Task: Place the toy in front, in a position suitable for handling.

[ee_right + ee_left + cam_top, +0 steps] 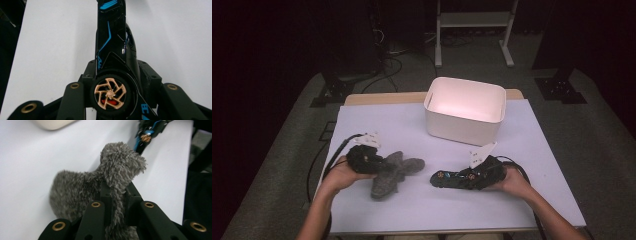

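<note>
Left gripper (379,162), fingers clamped on a fold of the grey plush toy (393,172), whose lower part is cut off in the left gripper view and which lies on the tabletop (377,125). Right gripper (467,176), fingers clamped on the black-and-blue toy car (451,179), its front cut off in the right gripper view. The white bin (464,111) behind them stands open; its visible interior holds nothing.

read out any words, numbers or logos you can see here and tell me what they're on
Thin script on the side of the black toy car with blue stripes: too small to read.
Blue blocky mark low on that car, by the gold-spoked wheel: cut off, unreadable.
Nothing written on the fuzzy grey plush toy or the white plastic bin.
</note>
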Demonstrator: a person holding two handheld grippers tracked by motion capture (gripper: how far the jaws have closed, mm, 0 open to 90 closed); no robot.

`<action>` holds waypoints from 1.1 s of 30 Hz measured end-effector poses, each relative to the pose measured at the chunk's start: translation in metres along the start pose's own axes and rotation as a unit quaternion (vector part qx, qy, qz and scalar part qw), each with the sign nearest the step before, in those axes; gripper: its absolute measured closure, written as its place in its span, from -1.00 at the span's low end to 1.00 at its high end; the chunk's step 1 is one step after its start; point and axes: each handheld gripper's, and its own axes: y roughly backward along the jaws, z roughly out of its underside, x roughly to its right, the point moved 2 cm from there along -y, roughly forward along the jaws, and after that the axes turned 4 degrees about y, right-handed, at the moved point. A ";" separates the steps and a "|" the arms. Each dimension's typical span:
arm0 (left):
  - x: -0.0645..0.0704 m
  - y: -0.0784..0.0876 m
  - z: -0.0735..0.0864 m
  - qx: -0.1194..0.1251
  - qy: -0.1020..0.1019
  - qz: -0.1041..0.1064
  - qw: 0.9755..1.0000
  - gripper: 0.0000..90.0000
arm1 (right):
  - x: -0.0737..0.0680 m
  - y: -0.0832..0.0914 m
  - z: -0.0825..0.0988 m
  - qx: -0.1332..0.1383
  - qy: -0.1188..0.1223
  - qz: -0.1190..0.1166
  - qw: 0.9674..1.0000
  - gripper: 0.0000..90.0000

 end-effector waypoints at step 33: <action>0.017 -0.066 0.044 -0.054 0.007 0.023 0.998 0.44 | -0.033 -0.001 -0.008 -0.005 -0.023 -0.015 1.000 -0.35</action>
